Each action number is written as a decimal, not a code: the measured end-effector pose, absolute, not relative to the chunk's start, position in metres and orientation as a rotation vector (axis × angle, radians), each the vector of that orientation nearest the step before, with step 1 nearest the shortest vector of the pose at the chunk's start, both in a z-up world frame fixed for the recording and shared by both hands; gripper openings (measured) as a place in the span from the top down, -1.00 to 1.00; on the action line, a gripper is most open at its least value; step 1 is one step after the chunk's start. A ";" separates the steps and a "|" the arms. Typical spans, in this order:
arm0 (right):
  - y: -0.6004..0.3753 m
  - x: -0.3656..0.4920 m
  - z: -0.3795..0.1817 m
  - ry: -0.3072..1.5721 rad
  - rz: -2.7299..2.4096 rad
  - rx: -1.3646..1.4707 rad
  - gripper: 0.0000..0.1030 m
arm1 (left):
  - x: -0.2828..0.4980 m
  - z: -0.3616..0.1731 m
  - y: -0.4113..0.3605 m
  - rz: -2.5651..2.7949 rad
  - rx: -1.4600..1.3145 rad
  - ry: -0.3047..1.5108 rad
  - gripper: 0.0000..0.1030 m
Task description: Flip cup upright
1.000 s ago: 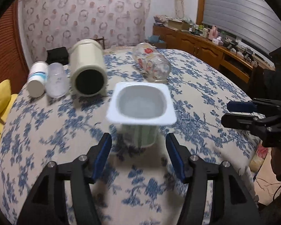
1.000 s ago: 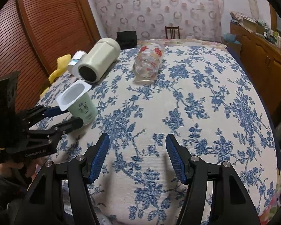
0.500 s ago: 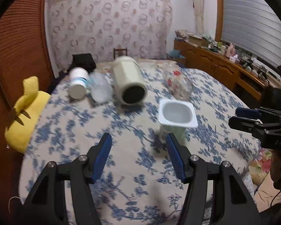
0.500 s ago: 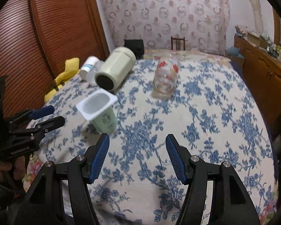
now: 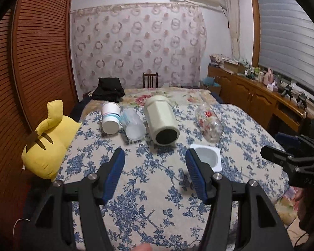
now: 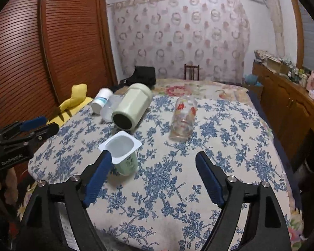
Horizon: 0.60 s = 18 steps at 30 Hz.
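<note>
Your left claw (image 5: 155, 172) is spread wide with nothing between its blue pads, and it sits at the bottom centre of the left wrist view. The yogurt cup (image 6: 123, 152) stands upright on the blue-flowered bedspread (image 6: 219, 146), mouth up; in the right wrist view it is left of centre, partly behind the left blue pad of your right claw (image 6: 152, 177). In the left wrist view the same cup (image 5: 208, 159) peeks out just right of the claw's right pad. Your right claw is also gaping and holds nothing; it floats above the near edge of the bed.

Further up the frame, four more containers lie on their sides: a pale green jar (image 6: 131, 109) with its dark mouth toward you, a clear glass (image 6: 183, 118) with red flowers to its right, and to its left a clear plastic cup (image 6: 110, 109) touching a white bottle (image 6: 101, 101). A yellow plush toy (image 5: 49, 143) sits at the left edge of the bed, beside the wooden louvred door (image 5: 31, 62).
</note>
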State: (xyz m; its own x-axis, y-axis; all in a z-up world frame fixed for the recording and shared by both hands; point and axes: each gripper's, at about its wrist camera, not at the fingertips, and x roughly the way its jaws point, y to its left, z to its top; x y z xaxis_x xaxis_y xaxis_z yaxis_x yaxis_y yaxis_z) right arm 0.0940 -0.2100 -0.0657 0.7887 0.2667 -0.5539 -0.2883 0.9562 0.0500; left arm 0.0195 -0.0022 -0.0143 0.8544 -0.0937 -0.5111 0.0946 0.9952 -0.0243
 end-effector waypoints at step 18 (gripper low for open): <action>-0.219 0.047 -0.032 0.398 0.246 0.001 -0.67 | -0.016 0.011 0.003 -0.034 -0.011 0.437 -0.20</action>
